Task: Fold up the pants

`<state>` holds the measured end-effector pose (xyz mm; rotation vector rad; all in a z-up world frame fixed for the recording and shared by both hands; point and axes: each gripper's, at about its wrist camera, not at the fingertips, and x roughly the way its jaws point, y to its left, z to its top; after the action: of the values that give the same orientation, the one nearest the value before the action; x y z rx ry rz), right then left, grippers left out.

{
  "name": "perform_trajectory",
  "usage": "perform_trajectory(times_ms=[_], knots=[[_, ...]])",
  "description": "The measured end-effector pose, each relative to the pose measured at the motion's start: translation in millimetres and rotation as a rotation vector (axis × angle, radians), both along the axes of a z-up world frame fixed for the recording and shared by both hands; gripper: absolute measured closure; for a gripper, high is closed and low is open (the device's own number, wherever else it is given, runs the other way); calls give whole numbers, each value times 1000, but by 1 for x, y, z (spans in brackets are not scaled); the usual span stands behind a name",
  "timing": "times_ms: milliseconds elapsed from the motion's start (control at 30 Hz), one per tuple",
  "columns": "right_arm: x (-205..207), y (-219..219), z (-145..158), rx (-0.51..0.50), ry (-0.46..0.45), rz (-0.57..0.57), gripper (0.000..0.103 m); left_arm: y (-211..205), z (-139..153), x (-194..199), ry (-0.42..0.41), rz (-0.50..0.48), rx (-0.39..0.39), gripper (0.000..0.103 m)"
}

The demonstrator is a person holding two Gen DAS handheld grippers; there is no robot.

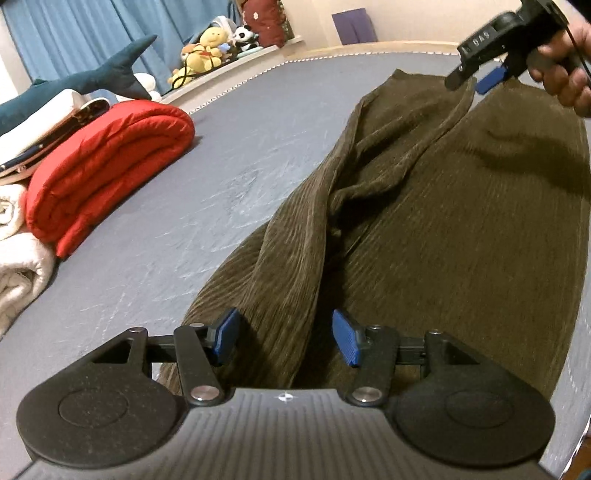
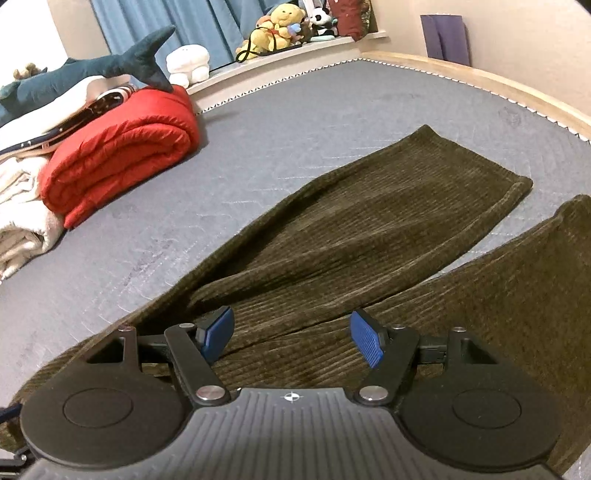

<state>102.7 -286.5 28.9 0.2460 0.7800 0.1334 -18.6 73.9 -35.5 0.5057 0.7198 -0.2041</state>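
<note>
Dark olive corduroy pants (image 1: 461, 229) lie spread on the grey mattress (image 1: 207, 192). In the left wrist view a raised fold of the fabric runs from the far hem down towards my left gripper (image 1: 286, 339), which hovers open just over the near end of the pants; its blue pads press on nothing. My right gripper (image 1: 474, 79) is at the top right by the far hem, with a hand (image 1: 565, 70) holding it. In the right wrist view the two legs (image 2: 369, 229) part in a V, and my right gripper (image 2: 291, 338) stands open above the cloth, gripping nothing.
A folded red quilt (image 1: 110, 162) and white blankets (image 1: 18, 266) lie on the mattress's left side. A plush shark (image 2: 92, 70) rests on that pile. Soft toys (image 2: 280, 29) line a ledge before blue curtains. A wooden bed edge (image 2: 480, 77) rims the far side.
</note>
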Motion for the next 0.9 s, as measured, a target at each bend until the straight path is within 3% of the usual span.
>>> perform_trajectory(times_ms=[267,567,600,667,700,767,900], knots=[[17,0,-4,1,4,-4,31,1,-19,3,31,-8,32,42],[34,16,-3,37,-7,7,31,0,-21,-1,31,3,33,43],[35,17,-2,41,-10,6,32,0,-22,-1,32,2,39,45],[37,18,-1,50,-21,5,36,-1,-24,1,34,6,57,69],[38,19,0,57,-28,4,40,0,-24,2,40,10,56,76],[41,19,1,73,-35,4,57,3,-21,4,44,15,38,93],[45,17,1,95,-39,3,63,6,-7,-1,1,25,20,94]])
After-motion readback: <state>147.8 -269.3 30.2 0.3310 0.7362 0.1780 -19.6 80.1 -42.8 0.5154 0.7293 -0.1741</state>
